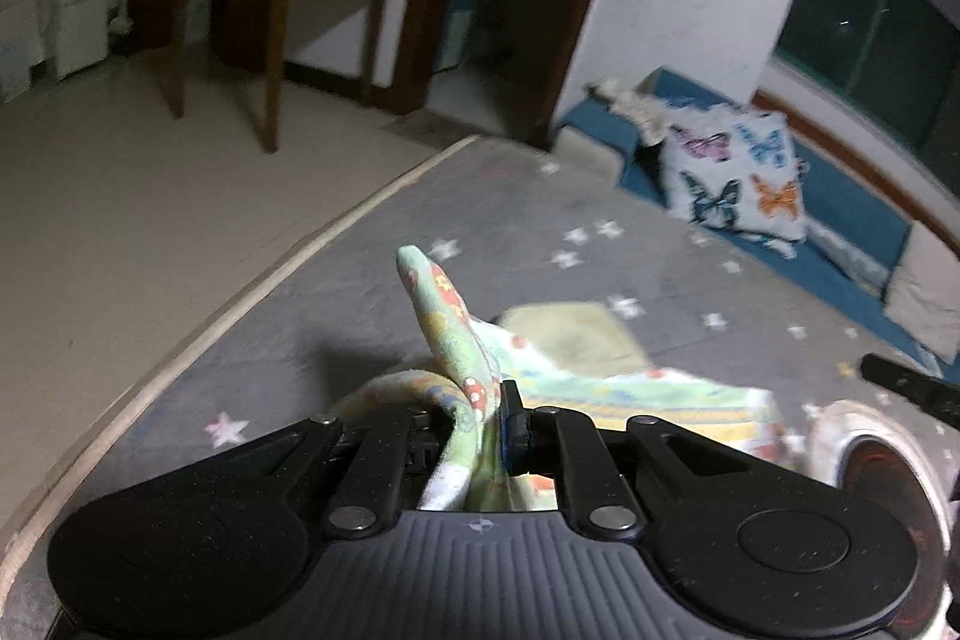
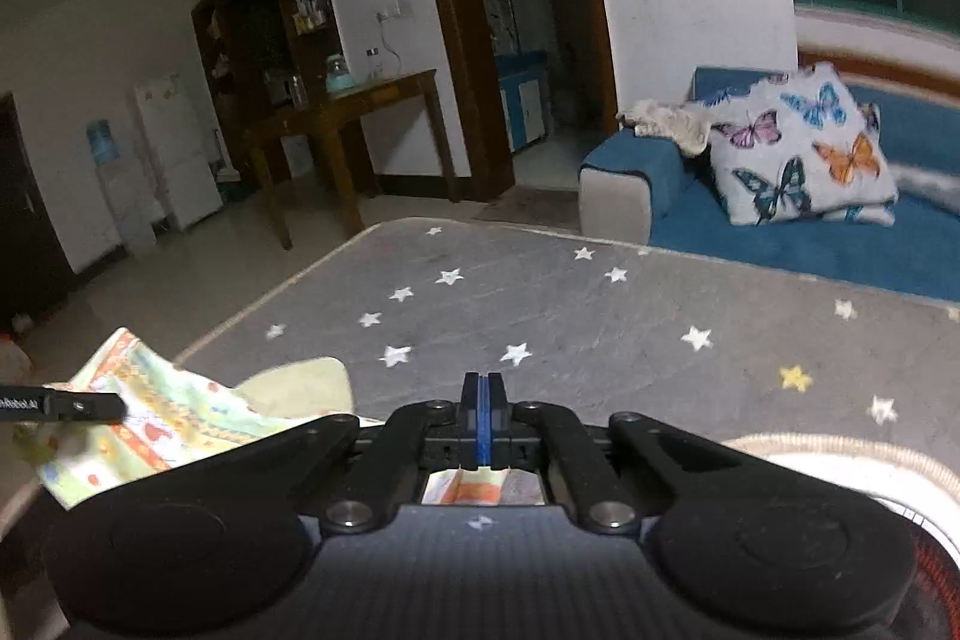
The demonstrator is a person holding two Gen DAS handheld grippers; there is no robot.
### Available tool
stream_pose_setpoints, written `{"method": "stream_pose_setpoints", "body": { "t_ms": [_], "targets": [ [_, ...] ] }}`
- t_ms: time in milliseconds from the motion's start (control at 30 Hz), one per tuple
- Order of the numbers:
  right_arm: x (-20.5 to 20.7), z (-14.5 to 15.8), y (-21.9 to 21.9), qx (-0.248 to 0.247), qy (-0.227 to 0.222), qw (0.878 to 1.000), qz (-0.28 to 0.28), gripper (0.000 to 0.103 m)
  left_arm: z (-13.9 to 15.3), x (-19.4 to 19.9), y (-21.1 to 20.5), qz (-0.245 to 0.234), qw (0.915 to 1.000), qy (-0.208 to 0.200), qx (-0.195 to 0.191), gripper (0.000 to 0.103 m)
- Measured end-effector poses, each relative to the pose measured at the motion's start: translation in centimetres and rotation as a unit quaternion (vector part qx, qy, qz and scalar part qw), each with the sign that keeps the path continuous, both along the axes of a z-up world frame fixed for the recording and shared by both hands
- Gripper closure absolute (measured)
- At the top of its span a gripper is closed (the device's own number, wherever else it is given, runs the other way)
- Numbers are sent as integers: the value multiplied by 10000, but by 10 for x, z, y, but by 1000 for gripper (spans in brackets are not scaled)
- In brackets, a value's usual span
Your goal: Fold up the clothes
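Note:
A pale green patterned garment (image 1: 630,394) lies bunched on the grey star-print mat (image 1: 540,232). My left gripper (image 1: 489,400) is shut on a fold of it, which sticks up between the jaws. The garment also shows at the lower left of the right wrist view (image 2: 168,418), with a piece of it under that gripper's body. My right gripper (image 2: 480,400) is shut with its blue pads together; no cloth shows between the tips. The left gripper's finger (image 2: 66,407) reaches in over the garment from the left. The right gripper's tip (image 1: 900,379) shows at the right edge of the left view.
A blue sofa (image 2: 780,244) with a butterfly cushion (image 2: 798,154) borders the mat (image 2: 600,316) at the far right. A wooden table (image 2: 348,112), a white fridge (image 2: 174,148) and a doorway stand beyond the tiled floor (image 1: 150,196). A round rimmed object (image 1: 882,466) sits near right.

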State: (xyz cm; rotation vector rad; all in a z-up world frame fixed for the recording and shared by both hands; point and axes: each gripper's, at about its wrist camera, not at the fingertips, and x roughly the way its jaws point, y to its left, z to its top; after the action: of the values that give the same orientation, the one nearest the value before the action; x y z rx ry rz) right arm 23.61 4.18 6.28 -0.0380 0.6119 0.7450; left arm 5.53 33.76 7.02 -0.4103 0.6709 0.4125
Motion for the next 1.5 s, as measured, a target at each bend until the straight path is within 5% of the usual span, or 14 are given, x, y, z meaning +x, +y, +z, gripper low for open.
{"method": "stream_pose_setpoints", "body": {
  "t_ms": [167,200,300,600,933,967,1033,1167,1500],
  "targets": [
    [6,-16,8,-100,294,9995,54,95,-16,-4,13,160,9996,246,-2,86],
    [7,-20,9,-114,396,9991,60,94,-17,-4,13,187,9994,285,76,82],
    [6,-32,11,-226,543,9982,100,89,-19,-5,10,386,9970,434,513,48],
    [-4,-45,17,-303,858,9949,430,65,-26,-7,4,395,9965,453,589,26],
    [2,-60,31,-374,852,9955,161,62,-37,-5,-9,208,9973,476,527,25],
    [4,-60,33,-377,841,9956,149,65,-37,-4,-7,229,9972,489,526,25],
    [6,-62,36,-384,820,9958,124,91,-38,-4,-4,261,9971,500,506,25],
    [10,-64,44,-396,778,9962,75,99,-41,1,-1,228,9976,479,436,25],
    [30,-58,23,-1044,330,9928,-486,98,-40,25,-15,-90,9985,368,387,27]
  ]
}}
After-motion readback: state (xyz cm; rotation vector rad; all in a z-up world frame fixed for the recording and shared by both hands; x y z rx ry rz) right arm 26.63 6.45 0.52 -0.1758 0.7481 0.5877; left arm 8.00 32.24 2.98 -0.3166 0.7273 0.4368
